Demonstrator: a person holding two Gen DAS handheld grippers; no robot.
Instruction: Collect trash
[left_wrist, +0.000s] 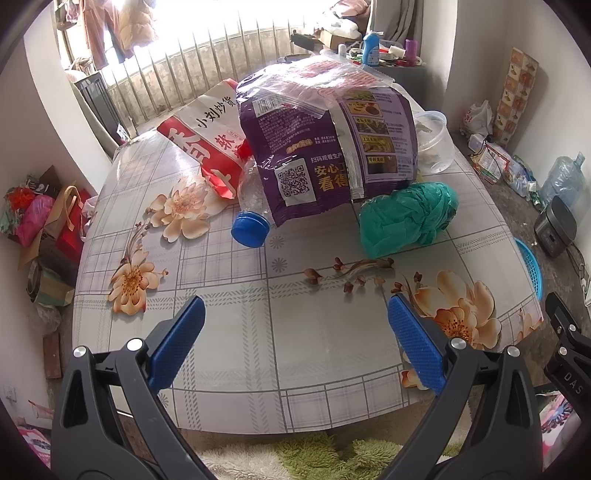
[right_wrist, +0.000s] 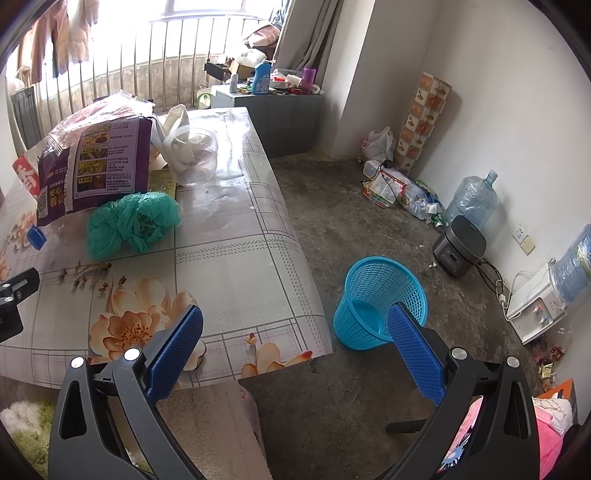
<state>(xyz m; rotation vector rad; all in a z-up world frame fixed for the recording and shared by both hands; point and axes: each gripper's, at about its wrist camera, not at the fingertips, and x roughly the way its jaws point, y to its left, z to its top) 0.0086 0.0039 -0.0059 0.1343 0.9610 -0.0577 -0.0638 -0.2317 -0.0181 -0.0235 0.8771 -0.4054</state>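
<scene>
Mostly hidden, plastic bottle (left_wrist: 248, 192) lies under purple bag (left_wrist: 328, 147).

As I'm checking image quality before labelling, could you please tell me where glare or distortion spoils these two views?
Left wrist view: the window is blown out white and the table edge bows from fisheye. Right wrist view: the window again overexposed, glare on the table beside the clear bowl; both stay sharp.

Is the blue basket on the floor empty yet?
Empty, it seems: the blue basket stands upright beside the table, and the part of its solid bottom in view is bare.
</scene>
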